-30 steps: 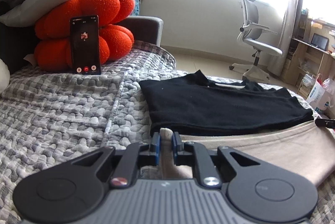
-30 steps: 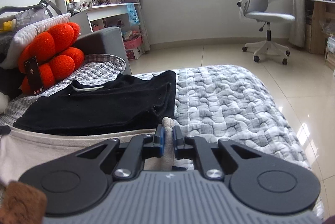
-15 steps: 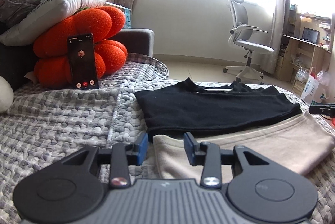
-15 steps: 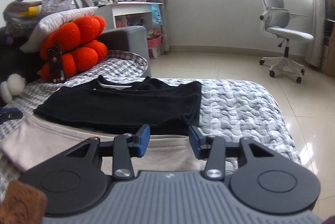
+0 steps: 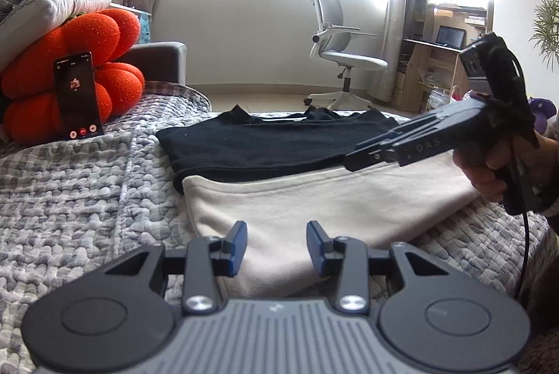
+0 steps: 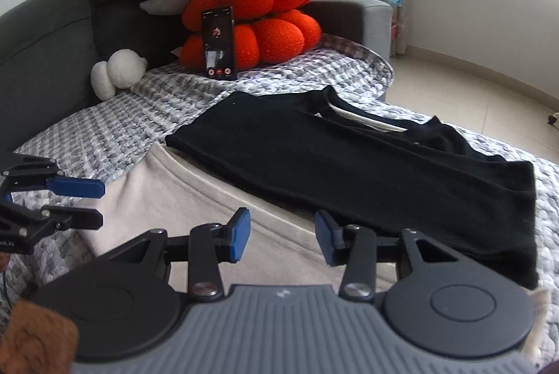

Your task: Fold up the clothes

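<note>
Left tongs: my left gripper (image 5: 276, 246) stood with its jaws apart and nothing between the blue pads, hovering over the near edge of the beige garment (image 5: 314, 199).
Right tongs: my right gripper (image 6: 282, 239) was likewise parted and empty, above the same cloth; in the left view my hand (image 5: 496, 167) carried it off to the right side.
Beige garment: it lay flat on the grey quilt (image 5: 77, 185), folded into a long band, its far edge touching the black garment (image 6: 349, 164).
Black garment: folded, lying just beyond the beige one, collar turned toward the far side.
Step in hand: I judged one fold of the beige piece laid down and let go, with both tools free of the fabric.
Next move: I reckoned it called for a fresh grip on the beige band, probably at one short end, to bring it across.
Risk: pinching only the top layer would pull the fold open.
Bystanders: a phone (image 6: 218, 43) leaned on the orange cushion (image 6: 265, 7), well apart from the clothes.
</note>
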`<action>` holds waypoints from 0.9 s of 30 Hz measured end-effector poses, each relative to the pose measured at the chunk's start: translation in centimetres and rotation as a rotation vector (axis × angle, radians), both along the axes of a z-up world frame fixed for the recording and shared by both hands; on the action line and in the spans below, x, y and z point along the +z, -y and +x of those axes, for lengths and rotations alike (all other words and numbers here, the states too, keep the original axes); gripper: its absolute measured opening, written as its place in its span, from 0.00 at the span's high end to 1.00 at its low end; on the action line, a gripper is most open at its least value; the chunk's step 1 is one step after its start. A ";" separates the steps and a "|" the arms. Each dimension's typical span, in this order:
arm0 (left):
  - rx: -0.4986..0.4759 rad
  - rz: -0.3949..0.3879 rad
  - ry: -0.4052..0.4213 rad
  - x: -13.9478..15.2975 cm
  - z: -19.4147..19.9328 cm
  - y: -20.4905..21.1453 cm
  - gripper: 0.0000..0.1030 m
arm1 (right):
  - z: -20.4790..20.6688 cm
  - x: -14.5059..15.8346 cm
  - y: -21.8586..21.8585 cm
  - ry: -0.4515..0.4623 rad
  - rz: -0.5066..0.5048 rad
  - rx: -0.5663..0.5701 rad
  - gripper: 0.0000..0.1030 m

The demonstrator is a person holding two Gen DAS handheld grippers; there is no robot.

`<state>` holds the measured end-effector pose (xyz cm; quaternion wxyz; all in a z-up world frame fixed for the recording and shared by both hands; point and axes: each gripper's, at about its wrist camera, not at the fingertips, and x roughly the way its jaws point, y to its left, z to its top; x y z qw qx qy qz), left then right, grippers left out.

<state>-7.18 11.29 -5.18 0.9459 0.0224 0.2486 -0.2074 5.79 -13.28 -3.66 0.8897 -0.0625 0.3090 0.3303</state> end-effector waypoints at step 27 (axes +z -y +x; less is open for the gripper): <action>-0.035 0.031 -0.003 -1.2 -0.4 -0.2 0.60 | 0.7 -1.3 -3.4 0.050 -0.060 -0.008 0.78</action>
